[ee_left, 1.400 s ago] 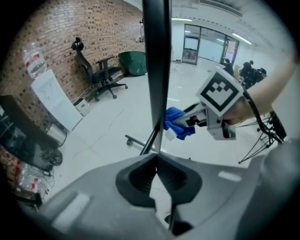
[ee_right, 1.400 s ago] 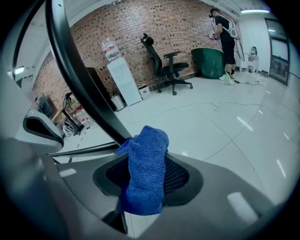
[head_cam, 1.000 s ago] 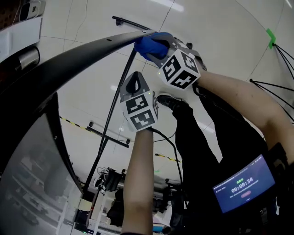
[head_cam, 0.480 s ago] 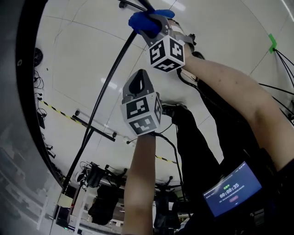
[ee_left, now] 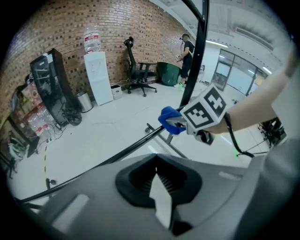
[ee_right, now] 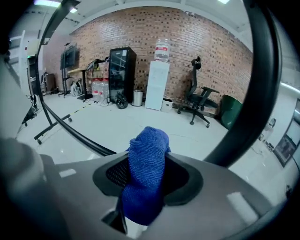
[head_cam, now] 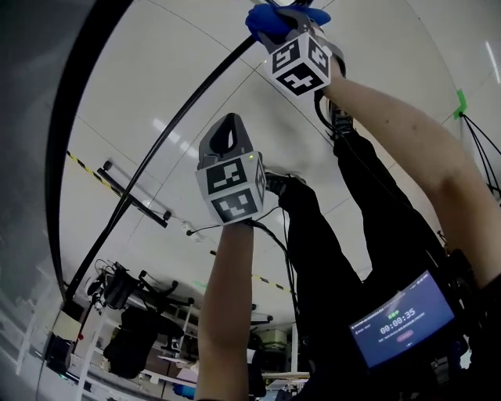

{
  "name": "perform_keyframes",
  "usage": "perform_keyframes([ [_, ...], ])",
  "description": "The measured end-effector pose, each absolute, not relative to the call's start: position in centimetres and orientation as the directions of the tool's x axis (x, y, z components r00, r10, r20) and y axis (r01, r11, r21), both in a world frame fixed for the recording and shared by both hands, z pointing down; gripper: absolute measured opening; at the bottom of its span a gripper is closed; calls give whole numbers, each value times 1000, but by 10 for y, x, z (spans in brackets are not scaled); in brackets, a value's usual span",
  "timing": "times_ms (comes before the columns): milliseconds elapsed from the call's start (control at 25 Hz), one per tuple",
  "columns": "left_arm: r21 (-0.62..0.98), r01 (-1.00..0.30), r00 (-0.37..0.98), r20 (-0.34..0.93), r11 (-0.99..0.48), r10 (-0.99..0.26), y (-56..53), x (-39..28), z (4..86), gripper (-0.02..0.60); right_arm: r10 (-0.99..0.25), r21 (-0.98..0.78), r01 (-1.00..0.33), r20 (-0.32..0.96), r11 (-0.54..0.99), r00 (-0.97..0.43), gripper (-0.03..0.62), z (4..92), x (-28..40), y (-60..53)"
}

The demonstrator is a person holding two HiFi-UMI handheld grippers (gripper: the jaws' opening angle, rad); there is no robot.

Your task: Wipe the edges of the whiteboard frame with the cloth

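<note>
The whiteboard's thick black frame edge (head_cam: 61, 180) curves up the left of the head view, and a thin black bar (head_cam: 168, 137) runs beside it. At that bar's top end my right gripper (head_cam: 286, 17) is shut on the blue cloth (head_cam: 262, 19). In the right gripper view the cloth (ee_right: 147, 164) bulges out between the jaws, with the frame edge (ee_right: 262, 84) close on the right. My left gripper (head_cam: 227, 141) hangs lower, apart from the bar, shut and holding nothing. The left gripper view looks past its shut jaws to the cloth (ee_left: 169, 123) against the bar (ee_left: 117, 157).
The person's dark trouser legs (head_cam: 337, 258) stand on the pale floor, and a small screen (head_cam: 401, 317) is strapped to the right forearm. A water dispenser (ee_left: 98, 77), an office chair (ee_left: 136, 70) and a standing person (ee_left: 187, 51) are by the brick wall. Striped tape (head_cam: 78, 160) crosses the floor.
The right gripper with the cloth has slid along the bar to the picture's top. The left gripper drifted a little left. The board's thick edge has swung from overhead to the left side.
</note>
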State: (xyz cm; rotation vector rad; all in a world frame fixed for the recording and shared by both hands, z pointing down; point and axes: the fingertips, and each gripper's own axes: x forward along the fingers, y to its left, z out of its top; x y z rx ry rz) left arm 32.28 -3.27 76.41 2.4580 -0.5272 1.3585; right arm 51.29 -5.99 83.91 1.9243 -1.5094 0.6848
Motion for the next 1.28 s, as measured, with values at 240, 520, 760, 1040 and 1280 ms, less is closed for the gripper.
perform_keyframes([
  [240,79,-525,470,857,-847,-211,-33,287,768,4,-665,142,-983,725,-114,181,179,842,491,-72],
  [520,50,-588,449,850,-807,-275,-38,245,772,3,-655,157,-986,740,-52,152,179,845,463,-81],
  [760,39,-669,419,844,-742,-334,-57,204,773,3,-663,150,-989,740,-3,114,179,847,434,-98],
  [1040,78,-736,417,835,-673,-359,-67,168,778,3,-655,163,-985,750,51,90,179,846,400,-112],
  [1280,120,-796,410,828,-593,-383,-69,137,781,3,-639,180,-980,764,87,83,179,847,389,-121],
])
